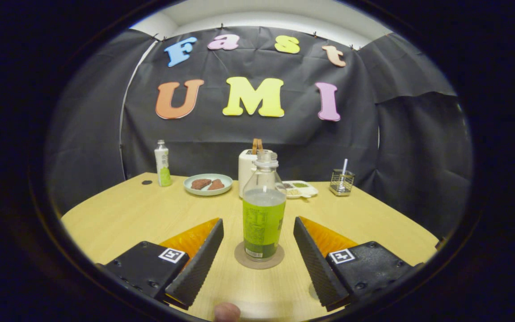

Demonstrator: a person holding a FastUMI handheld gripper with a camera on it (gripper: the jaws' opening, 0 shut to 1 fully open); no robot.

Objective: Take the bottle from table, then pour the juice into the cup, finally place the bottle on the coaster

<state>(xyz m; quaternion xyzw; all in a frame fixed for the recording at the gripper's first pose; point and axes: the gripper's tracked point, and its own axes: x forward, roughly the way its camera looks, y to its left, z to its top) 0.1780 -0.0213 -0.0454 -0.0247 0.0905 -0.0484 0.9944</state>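
A clear bottle (263,210) with a green label, uncapped and part full of pale juice, stands upright on a round brown coaster (259,257) on the wooden table (123,214). It sits between my two fingers, near their tips, with a gap on each side. My gripper (258,226) is open and touches nothing. I cannot make out a cup here.
At the back of the table stand a small green-labelled bottle (162,163), a plate with brown pieces (208,184), a white appliance with a brown handle (248,172), a white snack tray (301,188) and a wire holder (342,182). A fingertip (227,312) shows below the fingers.
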